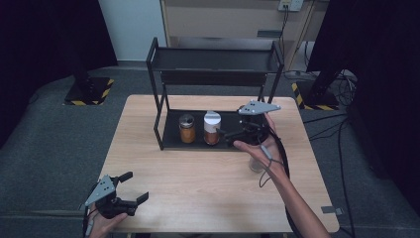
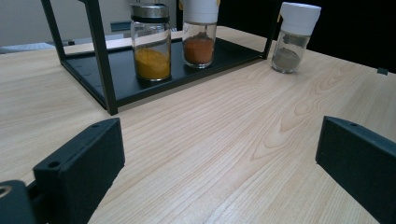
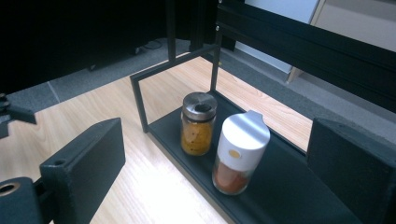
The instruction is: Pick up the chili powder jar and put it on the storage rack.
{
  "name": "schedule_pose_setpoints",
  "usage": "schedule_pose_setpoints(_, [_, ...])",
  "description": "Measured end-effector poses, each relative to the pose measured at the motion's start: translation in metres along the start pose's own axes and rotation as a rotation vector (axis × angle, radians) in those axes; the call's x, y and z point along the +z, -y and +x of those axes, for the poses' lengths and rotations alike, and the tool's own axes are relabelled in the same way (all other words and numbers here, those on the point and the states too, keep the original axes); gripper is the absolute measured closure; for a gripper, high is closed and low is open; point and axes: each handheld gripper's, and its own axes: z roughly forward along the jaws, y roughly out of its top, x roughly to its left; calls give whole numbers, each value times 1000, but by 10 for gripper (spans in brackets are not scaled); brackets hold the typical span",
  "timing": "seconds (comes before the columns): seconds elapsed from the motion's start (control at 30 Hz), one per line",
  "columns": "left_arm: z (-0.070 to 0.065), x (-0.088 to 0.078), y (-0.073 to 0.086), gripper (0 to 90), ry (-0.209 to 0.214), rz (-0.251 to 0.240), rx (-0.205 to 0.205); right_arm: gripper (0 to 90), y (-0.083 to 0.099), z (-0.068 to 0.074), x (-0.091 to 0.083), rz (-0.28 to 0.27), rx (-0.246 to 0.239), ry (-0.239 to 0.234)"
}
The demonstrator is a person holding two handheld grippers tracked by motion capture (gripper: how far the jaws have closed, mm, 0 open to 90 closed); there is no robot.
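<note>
A black two-tier rack (image 1: 157, 89) stands at the back of the wooden table (image 1: 198, 183). Its lower shelf (image 3: 280, 186) carries a metal-lidded jar of yellow spice (image 1: 186, 128) (image 2: 150, 44) (image 3: 198, 123) and, to its right, a white-capped shaker of orange spice (image 1: 212, 128) (image 2: 200, 35) (image 3: 239, 151). My right gripper (image 1: 227, 136) (image 3: 215, 163) hovers open and empty just right of that shaker, pointing at it. A third white-capped shaker of grey spice (image 1: 256, 164) (image 2: 292, 37) stands on the table in front of the rack's right end, partly hidden by the right hand. My left gripper (image 1: 137, 186) (image 2: 219, 158) rests open and empty at the near left.
The rack's upper shelf (image 1: 213, 59) overhangs the jars, and its posts (image 2: 105, 70) frame the front left corner. Bare wood stretches between the left gripper and the rack. A wooden cabinet (image 1: 223, 20) and cables lie beyond the table.
</note>
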Motion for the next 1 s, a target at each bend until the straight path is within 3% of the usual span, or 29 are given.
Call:
schedule_pose_setpoints(0.13, [0,0,0,3,2,-1,2,47,9,4,-16,-10,-5,-16])
schedule_pose_setpoints(0.4, [0,0,0,3,2,-2,-1,47,30,12,-45,-22,-17,4])
schedule_pose_setpoints(0.63, [0,0,0,3,1,-4,-1,47,56,22,-71,-56,-6,45])
schedule_pose_setpoints(1.0, [0,0,1,3,0,-8,-6,47,91,33,-100,-61,22,100])
